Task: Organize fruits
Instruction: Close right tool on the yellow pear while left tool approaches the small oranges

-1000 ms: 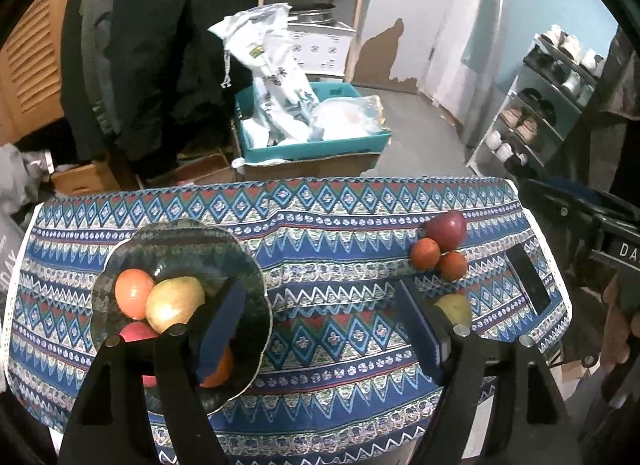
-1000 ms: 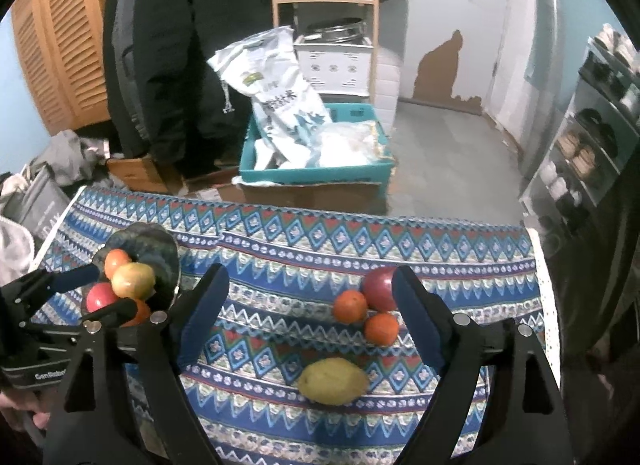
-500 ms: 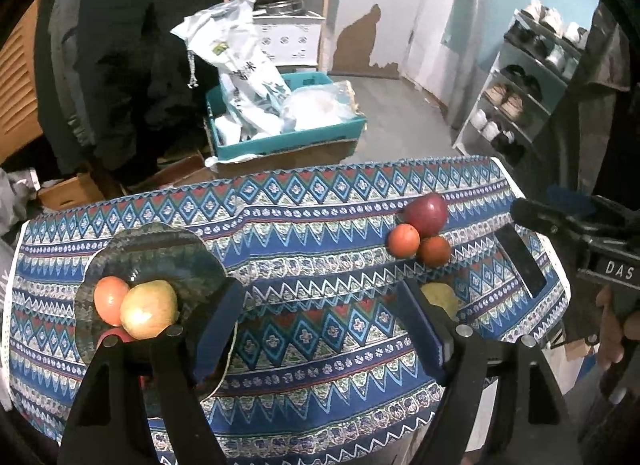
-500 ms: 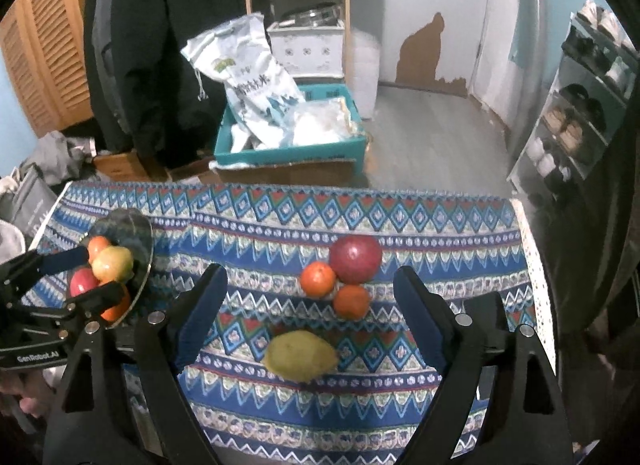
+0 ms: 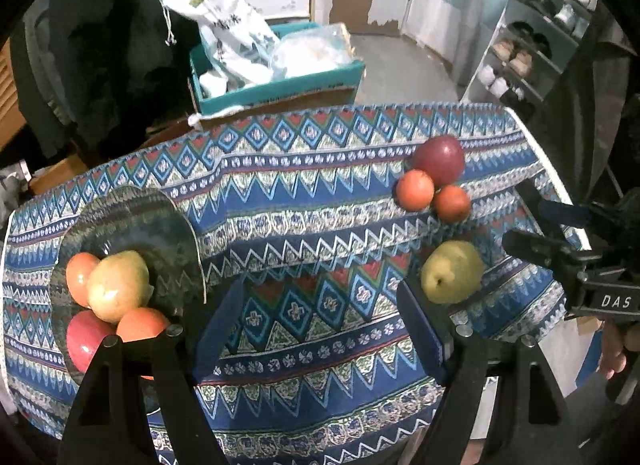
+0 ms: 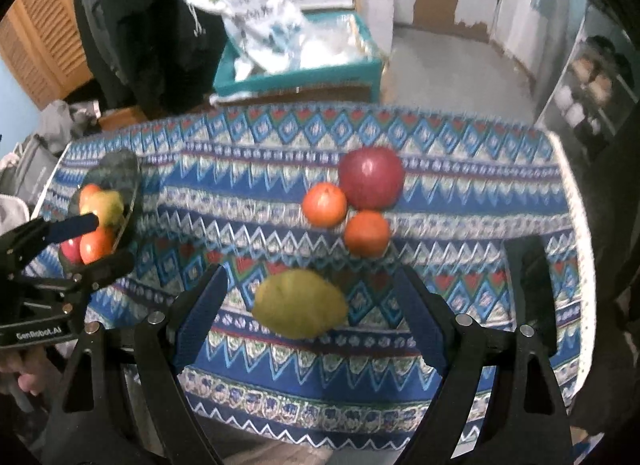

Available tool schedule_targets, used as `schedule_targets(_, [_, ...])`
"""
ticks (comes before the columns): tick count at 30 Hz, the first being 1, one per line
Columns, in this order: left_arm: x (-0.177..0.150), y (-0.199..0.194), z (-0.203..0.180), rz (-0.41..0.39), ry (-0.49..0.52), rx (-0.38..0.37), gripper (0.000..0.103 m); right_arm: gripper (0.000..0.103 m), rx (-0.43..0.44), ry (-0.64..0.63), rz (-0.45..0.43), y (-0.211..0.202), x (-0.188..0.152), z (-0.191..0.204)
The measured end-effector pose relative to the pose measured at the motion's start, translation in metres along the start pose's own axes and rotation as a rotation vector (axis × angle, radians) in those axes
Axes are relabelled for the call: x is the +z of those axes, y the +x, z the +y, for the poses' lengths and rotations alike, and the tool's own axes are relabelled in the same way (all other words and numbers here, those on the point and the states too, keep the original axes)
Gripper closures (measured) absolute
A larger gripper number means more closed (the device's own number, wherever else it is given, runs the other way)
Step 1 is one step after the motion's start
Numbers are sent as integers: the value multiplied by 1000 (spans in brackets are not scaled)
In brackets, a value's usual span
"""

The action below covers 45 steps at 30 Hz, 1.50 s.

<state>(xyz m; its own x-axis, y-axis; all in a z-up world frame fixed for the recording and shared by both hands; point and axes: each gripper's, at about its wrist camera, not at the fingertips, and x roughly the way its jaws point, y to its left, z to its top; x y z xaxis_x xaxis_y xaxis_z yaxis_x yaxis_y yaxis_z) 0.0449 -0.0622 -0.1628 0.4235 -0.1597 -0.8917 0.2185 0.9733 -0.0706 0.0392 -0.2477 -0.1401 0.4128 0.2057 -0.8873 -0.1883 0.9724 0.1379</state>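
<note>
Sunk closer to the patterned cloth point(image 6: 460, 201) since a second ago, both grippers, fruit now larger in view. Right gripper point(image 6: 312, 325) spread wide and empty, straddling the yellow-green pear point(image 6: 300, 303), long axis across the jaws, nearer this hand. Left gripper point(image 5: 320, 329) spread, empty, beside the glass plate point(image 5: 132, 217).

I see a matt woven cloth point(image 5: 320, 201) covering the desk. The dark plate point(image 5: 136, 221) looks glossy glass. My tongs point(image 6: 312, 313) are matt black plastic.

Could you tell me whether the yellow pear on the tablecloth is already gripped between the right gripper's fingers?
No, the yellow pear lies free on the tablecloth, ahead of the open right gripper, touching neither finger.
</note>
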Motion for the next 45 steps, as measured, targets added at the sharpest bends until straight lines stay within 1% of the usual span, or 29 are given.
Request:
schedule_targets(6, [-7,17,0,47,6,12,23,18,14,-5,80,29,-12,1])
schedule_targets(12, [-13,35,0,98,17,27,23,18,23,-35,133,50,-18,5])
schedule_targets(20, [-15,42,8,118,0,38,23,18,18,-75,186,78,-21,9])
schedule_targets(22, [-15,44,9,123,-6,38,23,18,27,-77,197,85,-22,9])
schedule_targets(25, [-15,46,10,127,-10,35,23,16,42,-82,206,95,-22,10])
schedule_targets(34, [-14,49,11,131,-13,34,23,17,49,-124,226,116,-23,27])
schedule_targets(39, [-12,50,11,130,-21,30,23,18,54,-113,203,116,-25,29])
schedule_targets(45, [-9,50,5,123,-15,22,23,18,26,-75,175,101,-27,9])
